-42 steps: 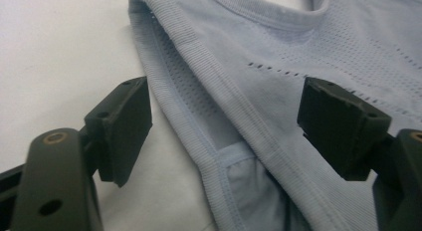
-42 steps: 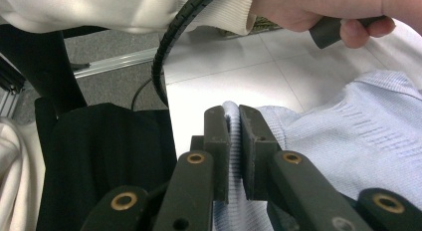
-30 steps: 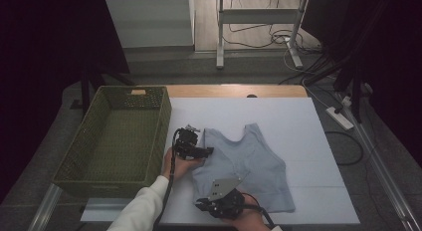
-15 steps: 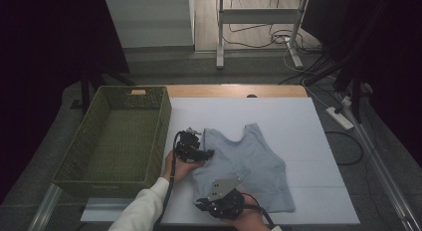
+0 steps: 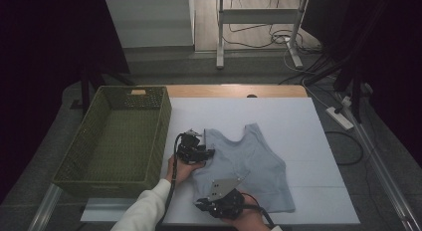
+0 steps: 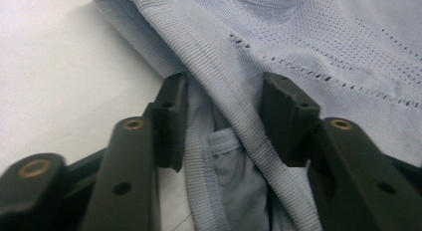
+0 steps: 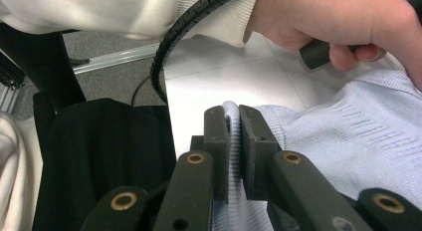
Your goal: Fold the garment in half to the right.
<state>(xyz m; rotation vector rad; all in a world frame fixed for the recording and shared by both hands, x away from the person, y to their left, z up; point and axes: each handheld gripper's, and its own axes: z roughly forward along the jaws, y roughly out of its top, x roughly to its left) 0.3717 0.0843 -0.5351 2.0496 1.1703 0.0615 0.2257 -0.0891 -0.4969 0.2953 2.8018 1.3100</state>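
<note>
From above, a pale blue top [image 5: 249,166] lies flat on the white table [image 5: 308,121], beside a green basket [image 5: 119,136]. The left gripper [image 5: 205,154] sits at the strap, the right gripper [image 5: 204,207] at the near hem, likely to lift both ends together.

The left gripper view shows its jaws, which have just been closing, astride the ribbed strap [image 6: 224,91], not yet pressing.

The right gripper view shows its jaws pinching a fold of hem [image 7: 232,111].
</note>
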